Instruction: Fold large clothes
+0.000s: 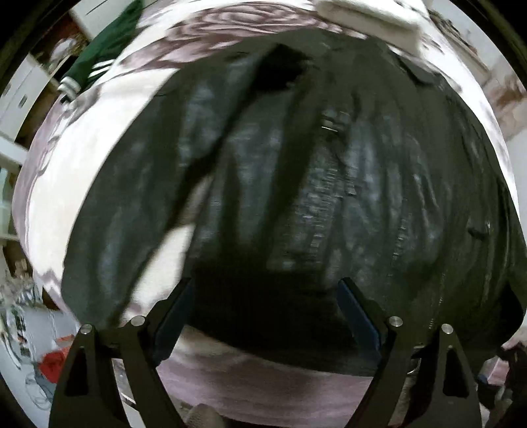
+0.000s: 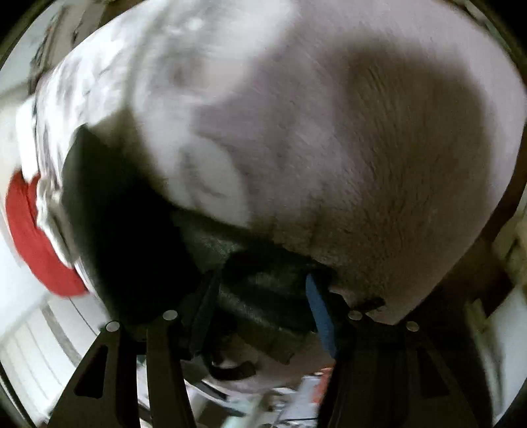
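Note:
A large dark grey-black garment (image 1: 296, 184) lies spread on a bed with a pink and white rose-patterned blanket (image 1: 98, 158). A sleeve (image 1: 138, 204) lies along its left side. My left gripper (image 1: 265, 286) is open just above the garment's near hem, with nothing between the fingers. In the right wrist view the image is blurred. My right gripper (image 2: 260, 283) is partly open, with a fold of the dark garment (image 2: 257, 289) between its blue-padded fingers (image 2: 318, 303). I cannot tell if it grips the fold.
A green garment with white stripes (image 1: 98, 49) lies at the far left of the bed. White folded cloth (image 1: 372, 16) sits at the far edge. A red item (image 2: 36, 237) lies at the left. Floor clutter (image 1: 42, 362) shows below the bed.

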